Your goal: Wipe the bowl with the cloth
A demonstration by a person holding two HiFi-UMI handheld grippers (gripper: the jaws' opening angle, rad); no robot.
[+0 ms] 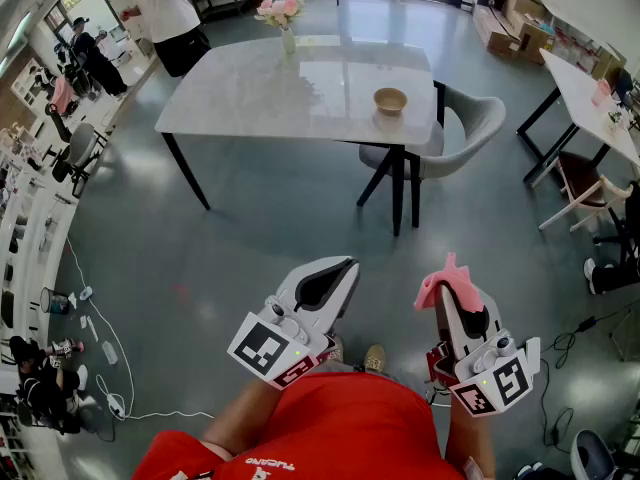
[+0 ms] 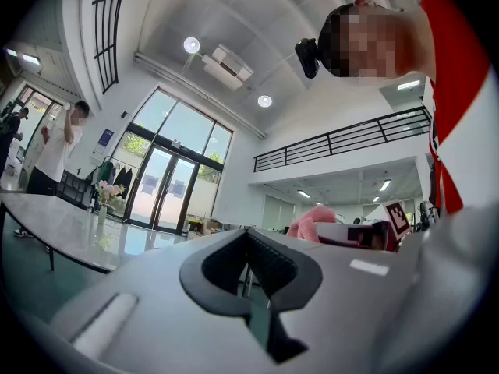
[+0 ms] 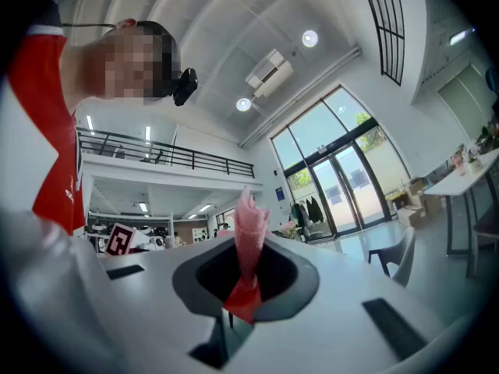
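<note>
Left gripper (image 1: 343,266): jaws shut together, nothing between them; held low in the head view, left of centre, above the grey floor (image 1: 200,268), pointing toward the bench (image 1: 250,93). Right gripper (image 1: 452,286): clamped on a pink cloth (image 1: 444,276), pinched at a bunched fold, loose end standing up past the jaw tips; near the left gripper, not touching it. Marker cube (image 1: 262,346): black-and-white squares, at the rear of the left gripper, close to a red shirt (image 1: 340,428); a matching one on the right gripper. Bowl (image 1: 390,100): small, tan, upright on the pale, glossy bench near its right front corner; well apart from both grippers and from the cloth, touched by nothing. Vase (image 1: 284,20): pink flowers, upright near the far edge of the same bench, well apart from the bowl. Chair (image 1: 470,123): grey, black legs, just beside the right end of the bench, near the bowl's corner. Second table (image 1: 590,108): white top, black legs, at the right edge of the head view. Boxes (image 1: 510,23): cardboard, stacked at the far right. Standing person (image 1: 165,13): white top, dark trousers, by the far left corner of the bench. Cables (image 1: 100,358): loose on the floor at left.
</note>
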